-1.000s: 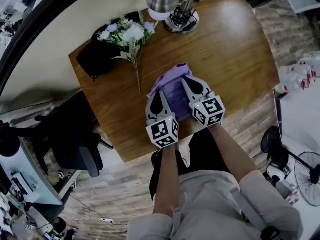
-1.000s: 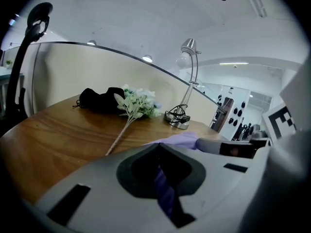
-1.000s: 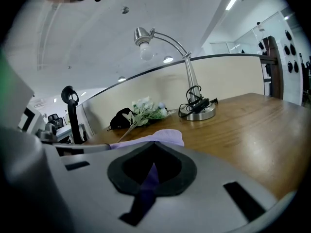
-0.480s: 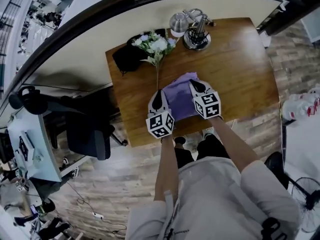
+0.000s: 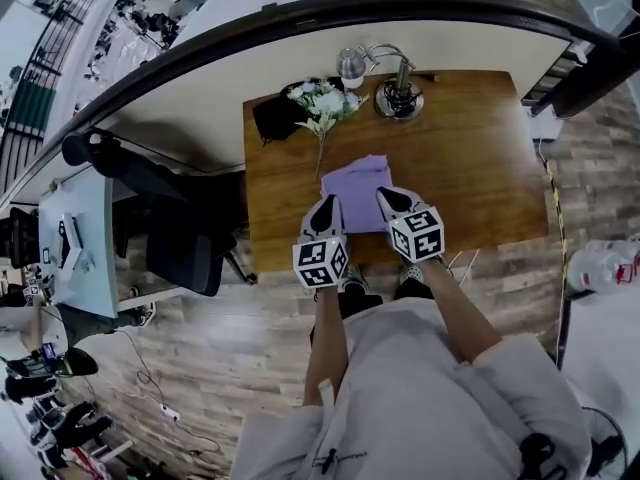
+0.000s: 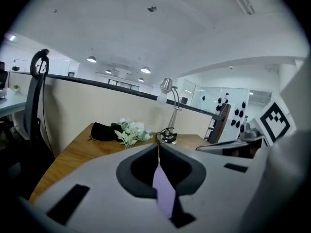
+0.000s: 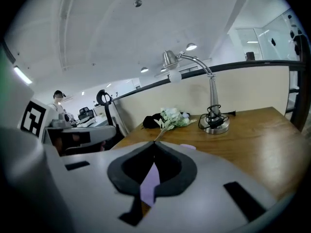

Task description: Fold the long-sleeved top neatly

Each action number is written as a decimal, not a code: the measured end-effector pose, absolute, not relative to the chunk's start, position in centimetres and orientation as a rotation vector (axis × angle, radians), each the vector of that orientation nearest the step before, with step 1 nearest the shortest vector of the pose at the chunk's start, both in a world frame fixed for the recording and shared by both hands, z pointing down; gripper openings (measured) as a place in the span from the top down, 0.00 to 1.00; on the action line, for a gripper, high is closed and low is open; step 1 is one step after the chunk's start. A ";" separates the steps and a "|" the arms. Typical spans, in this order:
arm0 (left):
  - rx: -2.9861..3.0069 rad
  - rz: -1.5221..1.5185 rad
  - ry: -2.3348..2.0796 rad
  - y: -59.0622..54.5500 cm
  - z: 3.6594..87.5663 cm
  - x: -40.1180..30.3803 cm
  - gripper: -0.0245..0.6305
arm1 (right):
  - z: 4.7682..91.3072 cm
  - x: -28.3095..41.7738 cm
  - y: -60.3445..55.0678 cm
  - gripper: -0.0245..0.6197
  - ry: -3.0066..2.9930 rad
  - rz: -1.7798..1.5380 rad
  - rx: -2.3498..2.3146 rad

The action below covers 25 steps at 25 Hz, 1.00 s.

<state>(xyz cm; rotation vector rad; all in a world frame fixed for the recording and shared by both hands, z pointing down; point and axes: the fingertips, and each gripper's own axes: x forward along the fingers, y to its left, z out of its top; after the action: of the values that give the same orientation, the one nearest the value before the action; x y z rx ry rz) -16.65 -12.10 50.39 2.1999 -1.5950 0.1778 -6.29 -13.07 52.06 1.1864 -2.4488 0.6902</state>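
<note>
In the head view the folded purple top [image 5: 358, 178] lies flat on the tabletop [image 5: 470, 158], with the left tongs [image 5: 327, 200] and right tongs [image 5: 385, 193] over its 2 near corners. In the left gripper view the tips are pressed together, and purple cloth shows through the slit behind them. The right gripper view shows the same.

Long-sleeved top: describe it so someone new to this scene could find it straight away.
Find the brown wooden table in the head view. In front of the white flowers and desk lamp is the top, its near edge pinched by the left gripper and right gripper. Only it is lilac cloth.
</note>
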 end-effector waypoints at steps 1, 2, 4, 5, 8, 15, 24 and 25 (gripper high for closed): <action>2.199 0.173 -1.610 -11.4 50.0 -16.1 0.93 | 51.8 -5.9 -12.3 0.95 -2.446 0.680 1.172; 2.193 0.182 -1.623 -10.7 49.7 -15.7 0.93 | 51.7 -5.5 -11.6 0.95 -2.442 0.674 1.164; 2.169 0.246 -1.645 -9.4 49.9 -15.1 0.93 | 51.7 -4.7 -10.1 0.95 -2.433 0.674 1.153; 2.158 0.287 -1.657 -8.7 50.0 -14.8 0.93 | 51.9 -4.4 -9.5 0.95 -2.432 0.669 1.143; 2.144 0.362 -1.705 -6.9 50.2 -14.0 0.93 | 52.2 -3.6 -7.4 0.95 -2.450 0.634 1.070; 2.115 0.376 -1.778 -4.4 50.8 -12.6 0.93 | 52.3 -1.8 -4.9 0.95 -2.502 0.545 0.952; 2.092 0.403 -1.844 -2.2 50.2 -12.1 0.93 | 52.0 -1.3 -4.1 0.95 -2.560 0.567 0.944; 2.088 0.407 -1.847 -2.1 50.1 -12.0 0.93 | 51.8 -1.4 -3.9 0.95 -2.568 0.560 0.933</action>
<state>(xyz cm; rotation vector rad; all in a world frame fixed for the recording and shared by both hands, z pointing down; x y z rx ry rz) -12.03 -2.13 50.15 2.0884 -1.8474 0.4074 -1.43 -3.95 51.79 0.9326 -2.5675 0.5598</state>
